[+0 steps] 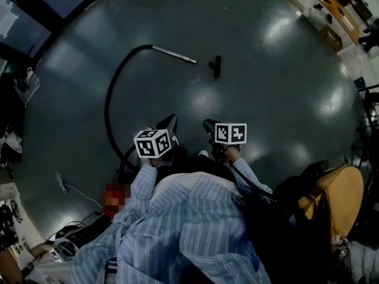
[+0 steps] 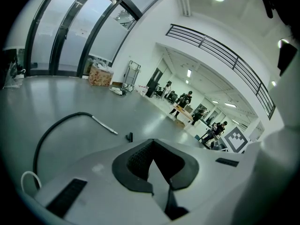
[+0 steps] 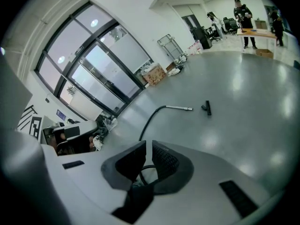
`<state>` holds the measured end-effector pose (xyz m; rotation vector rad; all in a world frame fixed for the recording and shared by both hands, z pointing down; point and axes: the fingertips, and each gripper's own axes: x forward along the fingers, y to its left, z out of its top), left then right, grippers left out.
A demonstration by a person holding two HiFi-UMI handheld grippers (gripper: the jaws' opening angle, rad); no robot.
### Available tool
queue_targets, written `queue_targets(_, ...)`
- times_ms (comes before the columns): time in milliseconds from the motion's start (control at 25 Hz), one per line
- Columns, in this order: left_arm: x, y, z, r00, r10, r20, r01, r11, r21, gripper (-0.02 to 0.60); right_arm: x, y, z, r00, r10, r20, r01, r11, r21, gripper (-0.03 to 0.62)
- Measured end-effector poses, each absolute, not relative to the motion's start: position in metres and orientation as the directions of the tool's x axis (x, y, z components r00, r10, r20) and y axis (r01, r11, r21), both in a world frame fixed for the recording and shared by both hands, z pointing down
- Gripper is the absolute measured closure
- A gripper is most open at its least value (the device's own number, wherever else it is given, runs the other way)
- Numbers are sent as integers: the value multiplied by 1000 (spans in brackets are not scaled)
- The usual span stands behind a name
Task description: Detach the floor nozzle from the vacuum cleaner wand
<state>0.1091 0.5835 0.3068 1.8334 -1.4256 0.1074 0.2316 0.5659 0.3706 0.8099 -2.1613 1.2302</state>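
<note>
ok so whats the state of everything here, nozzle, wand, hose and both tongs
nozzle: off the wand, lying on the floor, a gap away from the wand's tip
wand: lying flat, its tip bare, its other end on the hose
hose: lying in a curve along the floor
left tongs: shut, empty
right tongs: shut to a thin slit, empty

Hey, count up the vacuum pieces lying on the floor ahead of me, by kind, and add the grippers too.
Black hose: 1
Metal wand: 1
Black nozzle, lying apart from the wand: 1
Grippers: 2, the left gripper and the right gripper
Total: 5
</note>
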Motion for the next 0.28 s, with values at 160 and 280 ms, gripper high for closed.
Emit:
queue_targets(160, 104, 581, 305, 353, -787, 506, -851, -46, 523, 575, 226, 562, 367, -692, -238, 682, -705, 426, -567, 548)
queue_targets(280, 102, 577, 302, 349, -791, 503, -853, -45, 521, 575, 224, 558, 363, -698, -238, 676, -699, 435, -568, 548)
